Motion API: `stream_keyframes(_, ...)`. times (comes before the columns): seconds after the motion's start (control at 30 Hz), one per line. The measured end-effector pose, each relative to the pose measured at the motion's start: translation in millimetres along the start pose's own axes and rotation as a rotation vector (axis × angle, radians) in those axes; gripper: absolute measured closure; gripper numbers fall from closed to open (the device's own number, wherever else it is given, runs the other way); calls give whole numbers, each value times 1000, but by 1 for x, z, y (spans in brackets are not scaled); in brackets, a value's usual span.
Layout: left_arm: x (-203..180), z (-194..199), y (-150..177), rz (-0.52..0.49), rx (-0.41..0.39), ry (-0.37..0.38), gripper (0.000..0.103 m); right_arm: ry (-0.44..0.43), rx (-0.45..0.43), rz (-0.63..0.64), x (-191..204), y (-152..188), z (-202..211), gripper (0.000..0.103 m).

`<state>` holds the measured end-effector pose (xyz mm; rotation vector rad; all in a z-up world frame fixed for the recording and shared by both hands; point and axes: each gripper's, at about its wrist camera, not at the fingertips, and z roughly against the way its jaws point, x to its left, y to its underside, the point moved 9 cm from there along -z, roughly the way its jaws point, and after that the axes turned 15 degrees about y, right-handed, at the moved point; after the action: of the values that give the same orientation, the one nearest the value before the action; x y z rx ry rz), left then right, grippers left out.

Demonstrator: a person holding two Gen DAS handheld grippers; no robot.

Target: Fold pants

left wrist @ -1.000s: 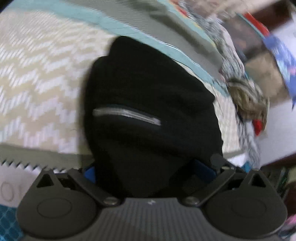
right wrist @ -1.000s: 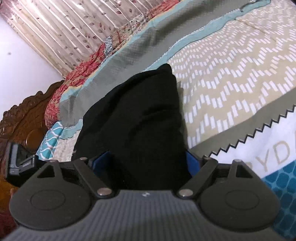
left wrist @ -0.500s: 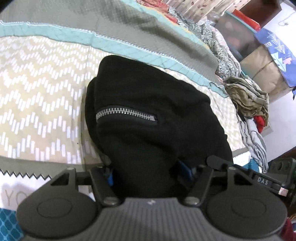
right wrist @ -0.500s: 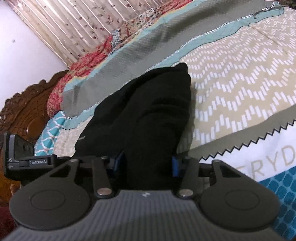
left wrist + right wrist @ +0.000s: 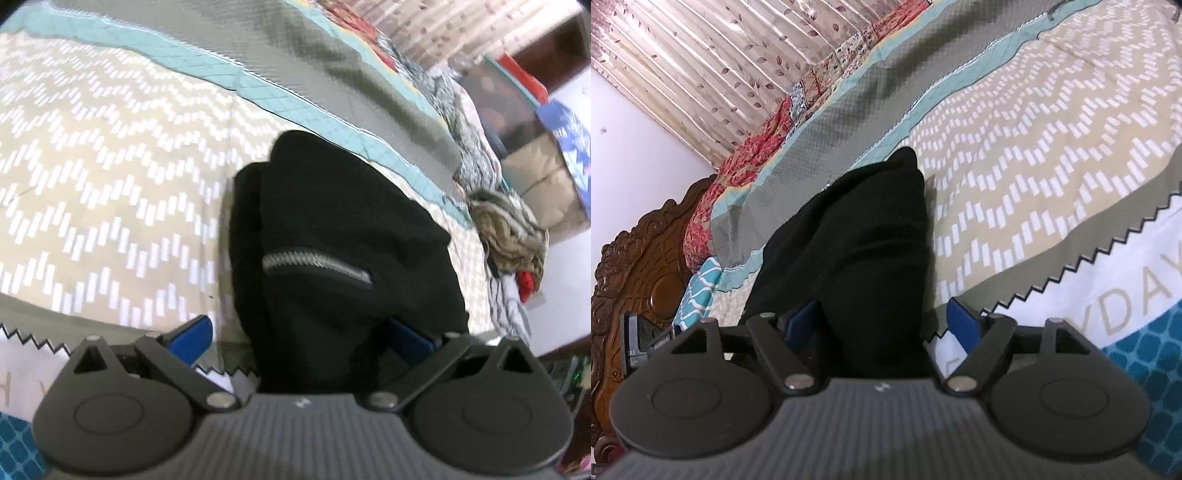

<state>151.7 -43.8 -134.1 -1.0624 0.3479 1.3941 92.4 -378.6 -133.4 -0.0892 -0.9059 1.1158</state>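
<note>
Pants (image 5: 343,266) lie as a compact black bundle in the middle of both frames, resting on the patterned bedspread (image 5: 110,177), the silver pocket zipper (image 5: 317,264) facing up in the left wrist view. Half a second ago both sets of jaws were pinched in on the cloth; they have just been opening. The left gripper (image 5: 299,336) now stands wide, its left pad plainly clear of the fabric, while its right pad is partly hidden by it. The right gripper (image 5: 882,323) is spread a little less, with the bundle between its pads and gaps visible on each side. Neither seems to grip, so I judge this fold has been set down and released.
</note>
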Motion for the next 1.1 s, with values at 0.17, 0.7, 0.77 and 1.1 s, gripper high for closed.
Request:
stream_keyframes(0.17,-5,-22,4,-4,12,-3,8,-25,68,46,22,14,-21,40)
stream_keyframes(0.7,-134,31,-134,-350,-274,71,62,-173,-358,377,157,-107,11,71)
stream_keyframes(0.77,-136,21,-163,-395,-300,25,61,-183,-389,393,166,-131,-4,71)
stream_keyframes(1.1,15,-132,-196,-204,-98,-350,10,159,-53,113,68,-145,-196,58)
